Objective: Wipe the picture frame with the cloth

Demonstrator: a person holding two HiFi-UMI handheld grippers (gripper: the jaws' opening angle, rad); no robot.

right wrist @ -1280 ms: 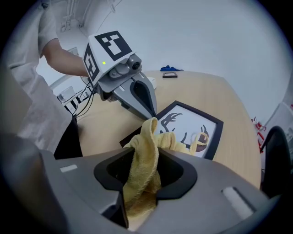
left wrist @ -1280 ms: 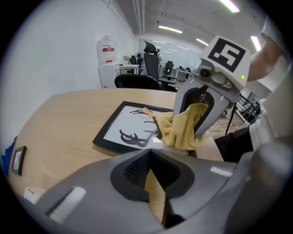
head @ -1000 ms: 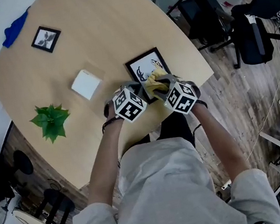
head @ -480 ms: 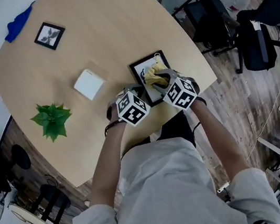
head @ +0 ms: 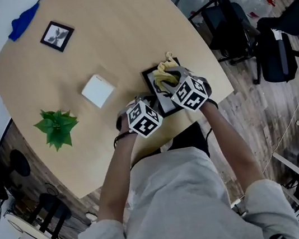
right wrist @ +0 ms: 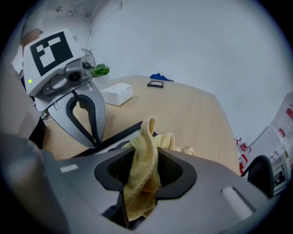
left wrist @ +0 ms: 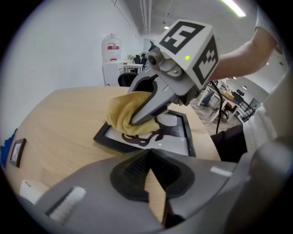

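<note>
A black picture frame [head: 162,101] with a dark print lies flat near the table's front right edge. My right gripper [head: 168,80] is shut on a bunched yellow cloth [head: 164,74] and presses it onto the glass at the frame's far end. In the left gripper view the cloth [left wrist: 121,112] covers the frame's [left wrist: 176,140] far left corner under the right gripper [left wrist: 135,120]. My left gripper [head: 148,99] is shut and empty, its tip down at the frame's near left edge. The right gripper view shows the cloth [right wrist: 143,169] pinched between the pads, with the left gripper [right wrist: 95,140] beside the frame [right wrist: 120,134].
A white box [head: 98,90] and a green plant [head: 55,128] sit on the wooden table [head: 117,30] to the left. A small framed picture [head: 56,36] and a blue cloth [head: 24,20] lie at the far corner. Office chairs [head: 229,17] stand beyond the table's right edge.
My right gripper has slid the yellow cloth across the glass toward the frame's far end. The left gripper has stayed put at the frame's near edge.
</note>
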